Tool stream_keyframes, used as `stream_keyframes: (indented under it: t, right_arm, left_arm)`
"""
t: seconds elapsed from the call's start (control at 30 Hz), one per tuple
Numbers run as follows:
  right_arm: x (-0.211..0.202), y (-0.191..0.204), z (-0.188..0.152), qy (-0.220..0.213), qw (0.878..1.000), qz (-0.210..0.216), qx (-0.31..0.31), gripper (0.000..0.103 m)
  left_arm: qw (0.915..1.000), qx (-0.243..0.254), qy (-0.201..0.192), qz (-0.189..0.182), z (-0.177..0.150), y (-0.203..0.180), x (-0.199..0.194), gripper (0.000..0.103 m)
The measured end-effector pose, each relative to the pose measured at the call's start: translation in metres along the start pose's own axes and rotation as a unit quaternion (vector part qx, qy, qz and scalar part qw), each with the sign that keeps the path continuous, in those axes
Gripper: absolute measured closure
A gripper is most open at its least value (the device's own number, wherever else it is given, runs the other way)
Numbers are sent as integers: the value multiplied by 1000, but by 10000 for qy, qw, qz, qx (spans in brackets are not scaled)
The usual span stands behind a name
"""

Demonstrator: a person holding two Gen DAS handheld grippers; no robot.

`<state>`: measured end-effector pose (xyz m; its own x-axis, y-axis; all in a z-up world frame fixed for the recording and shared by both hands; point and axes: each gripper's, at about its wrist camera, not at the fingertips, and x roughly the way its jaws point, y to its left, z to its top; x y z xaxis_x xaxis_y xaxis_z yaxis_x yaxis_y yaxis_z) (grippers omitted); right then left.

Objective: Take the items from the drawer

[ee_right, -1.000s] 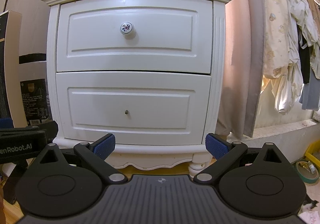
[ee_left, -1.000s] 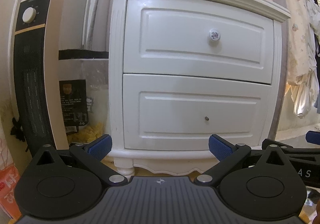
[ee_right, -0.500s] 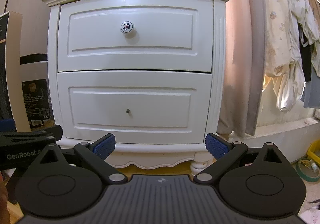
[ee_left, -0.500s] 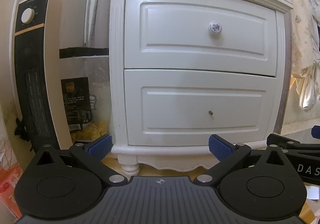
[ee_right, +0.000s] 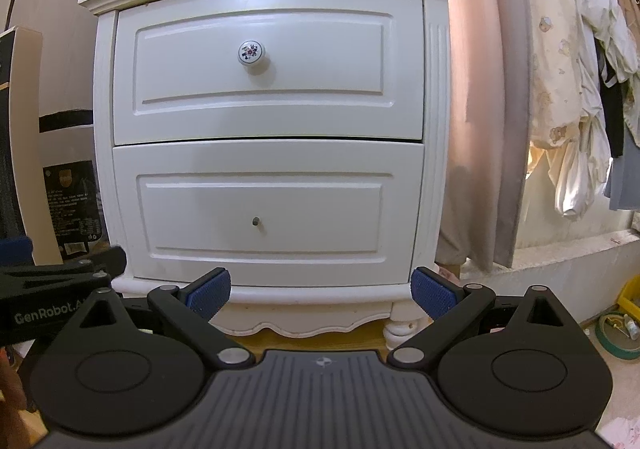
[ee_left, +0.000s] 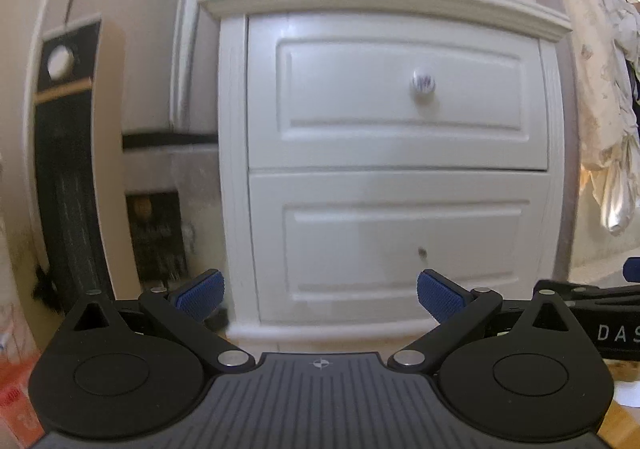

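Note:
A white two-drawer nightstand (ee_right: 264,121) fills both views; both drawers are closed. The top drawer (ee_right: 264,65) carries a round floral knob (ee_right: 251,52), blurred in the left wrist view as knob (ee_left: 423,82). The bottom drawer (ee_right: 264,209) has only a small metal stud (ee_right: 255,221). My left gripper (ee_left: 320,295) is open and empty, some way in front of the bottom drawer (ee_left: 400,237). My right gripper (ee_right: 320,291) is likewise open and empty, facing the nightstand's base. The drawers' contents are hidden.
A tall black-and-beige heater (ee_left: 68,169) stands left of the nightstand, with a dark printed bag (ee_left: 158,237) between them. Pink curtains (ee_right: 480,129) hang behind; clothes (ee_right: 580,69) hang at right. A tape roll (ee_right: 616,333) lies on the floor at right.
The left gripper has swung left and tilted, so the nightstand sits further right and lower in its blurred view. The right gripper has barely moved. Both stay open.

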<state>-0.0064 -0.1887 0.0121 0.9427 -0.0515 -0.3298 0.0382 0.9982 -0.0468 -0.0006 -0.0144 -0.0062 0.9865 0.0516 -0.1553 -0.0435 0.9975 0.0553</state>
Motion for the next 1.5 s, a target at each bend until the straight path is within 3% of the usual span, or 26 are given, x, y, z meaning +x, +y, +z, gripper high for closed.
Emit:
stream_keyframes:
  t: [0.4, 0.63, 0.83, 1.0, 1.2, 1.33, 1.43, 1.5]
  right_arm:
    - [1, -3, -1, 28, 10000, 47, 23, 0]
    - [1, -3, -1, -7, 10000, 56, 9, 0]
    - [0, -4, -1, -37, 10000, 64, -3, 0]
    - [0, -4, -1, -62, 10000, 70, -12, 0]
    - [-2, -2, -1, -89, 9999, 66, -9, 0]
    - [-1, -3, -1, -145, 9999, 77, -49, 0]
    - [0, -2, -4, -333, 9991, 55, -264, 0]
    - [0, -7, -5, -453, 9984, 86, -314, 0]
  left_arm:
    - [9999, -94, 99, -71, 8, 6, 0, 0]
    - [9957, -600, 16, -707, 11, 21, -1, 0]
    - [9982, -317, 264, -443, 11, 18, 6, 0]
    - [9991, -227, 226, -282, 8, 16, 5, 0]
    - [9982, -353, 242, -416, 9, 21, 8, 0]
    - [9988, -303, 307, -221, 6, 15, 15, 0]
    - [9988, -202, 349, -278, 4, 6, 22, 0]
    - [9996, -35, 286, -63, 1, -4, 25, 0]
